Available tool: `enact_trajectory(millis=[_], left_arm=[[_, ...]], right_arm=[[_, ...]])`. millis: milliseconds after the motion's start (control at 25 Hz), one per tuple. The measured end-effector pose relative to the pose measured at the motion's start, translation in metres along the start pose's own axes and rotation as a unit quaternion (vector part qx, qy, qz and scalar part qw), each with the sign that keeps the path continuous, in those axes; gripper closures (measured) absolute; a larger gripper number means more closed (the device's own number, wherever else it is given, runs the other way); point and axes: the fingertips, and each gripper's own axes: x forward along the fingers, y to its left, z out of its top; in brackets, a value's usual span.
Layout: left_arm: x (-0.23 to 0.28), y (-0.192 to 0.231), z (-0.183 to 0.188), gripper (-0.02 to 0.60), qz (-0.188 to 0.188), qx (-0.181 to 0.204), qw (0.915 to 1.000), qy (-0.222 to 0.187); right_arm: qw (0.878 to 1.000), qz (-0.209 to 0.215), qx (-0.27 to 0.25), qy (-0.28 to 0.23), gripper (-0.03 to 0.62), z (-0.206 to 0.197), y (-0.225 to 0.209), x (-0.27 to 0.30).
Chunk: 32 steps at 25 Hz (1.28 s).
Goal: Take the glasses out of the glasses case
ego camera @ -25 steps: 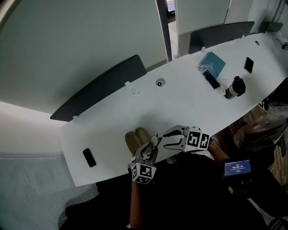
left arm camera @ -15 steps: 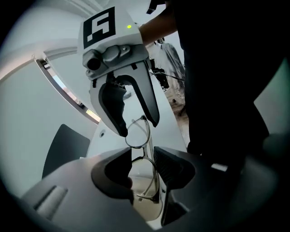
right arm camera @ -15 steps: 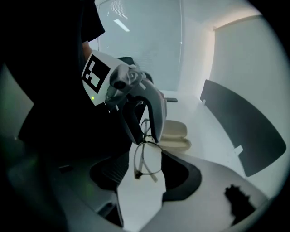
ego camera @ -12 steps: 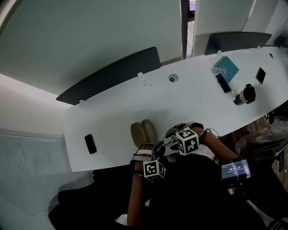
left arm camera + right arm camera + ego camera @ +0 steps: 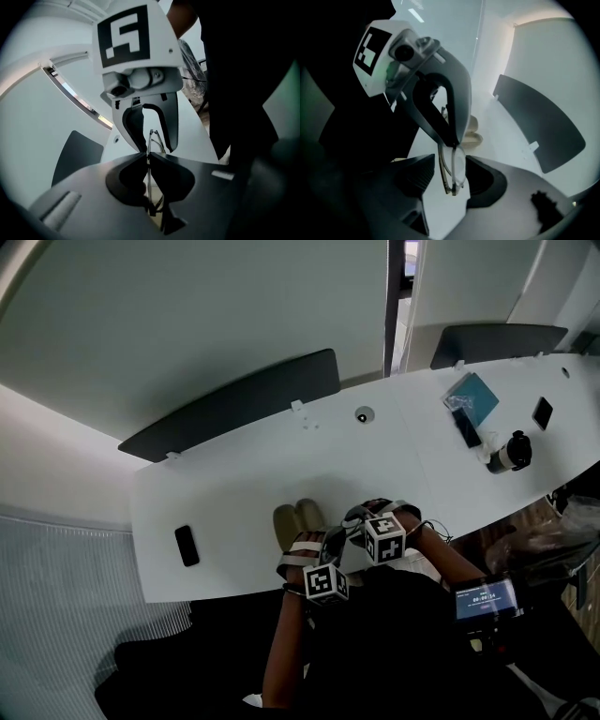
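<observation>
**Left grip closed, right moved in**

Your left gripper (image 5: 146, 159), jaws part open a second ago, is now shut on the glasses (image 5: 454, 168). Your right gripper (image 5: 450, 158) has swung in from the right beside it, jaws spread wider, the glasses between them.

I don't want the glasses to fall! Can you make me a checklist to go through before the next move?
1. Left claw pinching the glasses: ok, it is shut on the thin frame.
2. Right claw open: ok, its jaws stand apart around the glasses.
3. Glasses out of the glasses case: ok, the case lies open on the table.
4. Grip firm enough: cannot tell.
5. Lenses clean: cannot tell.
</observation>
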Motion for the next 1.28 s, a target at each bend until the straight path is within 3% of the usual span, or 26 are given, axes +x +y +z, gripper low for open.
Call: enact_trajectory(millis=[80, 280, 440, 520, 600, 680, 720, 760, 800, 880, 920, 960, 1000, 1120, 1280], left_arm=[[-0.001, 0.005, 0.001, 0.555, 0.003, -0.006, 0.9999, -0.010], [0.001, 0.002, -0.007, 0.548, -0.003, -0.048, 0.9987, -0.015], [-0.002, 0.007, -0.019, 0.467, 0.008, -0.088, 0.9960, -0.014], [-0.008, 0.012, -0.034, 0.462, 0.017, -0.132, 0.9911, -0.013], [-0.020, 0.017, -0.047, 0.462, 0.032, -0.210, 0.9769, -0.021], [-0.031, 0.017, -0.062, 0.462, 0.045, -0.310, 0.9490, -0.037], [-0.037, 0.015, -0.070, 0.462, 0.050, -0.364, 0.9290, -0.047], [-0.044, 0.014, -0.078, 0.462, 0.056, -0.419, 0.9041, -0.060], [-0.051, 0.013, -0.087, 0.463, 0.064, -0.476, 0.8742, -0.073], [-0.067, 0.009, -0.108, 0.463, 0.082, -0.576, 0.8080, -0.095], [-0.075, 0.005, -0.119, 0.463, 0.093, -0.608, 0.7823, -0.098], [-0.081, 0.001, -0.130, 0.463, 0.103, -0.628, 0.7658, -0.095], [-0.086, -0.005, -0.140, 0.463, 0.111, -0.638, 0.7568, -0.088], [-0.096, -0.021, -0.161, 0.463, 0.123, -0.657, 0.7407, -0.071], [-0.096, -0.032, -0.176, 0.463, 0.125, -0.681, 0.7189, -0.064]], right_arm=[[1.000, -0.018, -0.005, 0.001, 0.410, -0.005, -0.008, 0.000], [0.999, -0.034, -0.006, 0.002, 0.431, -0.005, -0.007, 0.002], [0.999, -0.035, -0.001, 0.030, 0.439, -0.025, -0.012, 0.008], [0.998, -0.044, 0.010, 0.041, 0.439, -0.036, -0.020, 0.009], [0.996, -0.069, 0.027, 0.052, 0.439, -0.048, -0.032, 0.011], [0.991, -0.098, 0.062, 0.061, 0.439, -0.064, -0.044, 0.014], [0.988, -0.110, 0.086, 0.063, 0.439, -0.073, -0.049, 0.016], [0.984, -0.121, 0.112, 0.067, 0.439, -0.083, -0.054, 0.020], [0.980, -0.128, 0.137, 0.072, 0.439, -0.093, -0.057, 0.024], [0.970, -0.133, 0.183, 0.084, 0.439, -0.112, -0.059, 0.032], [0.967, -0.132, 0.200, 0.090, 0.441, -0.119, -0.059, 0.035], [0.964, -0.131, 0.212, 0.097, 0.444, -0.125, -0.058, 0.039], [0.961, -0.130, 0.220, 0.103, 0.446, -0.129, -0.057, 0.042], [0.959, -0.129, 0.227, 0.112, 0.453, -0.130, -0.056, 0.048], [0.956, -0.121, 0.256, 0.082, 0.451, -0.117, -0.060, 0.054]])
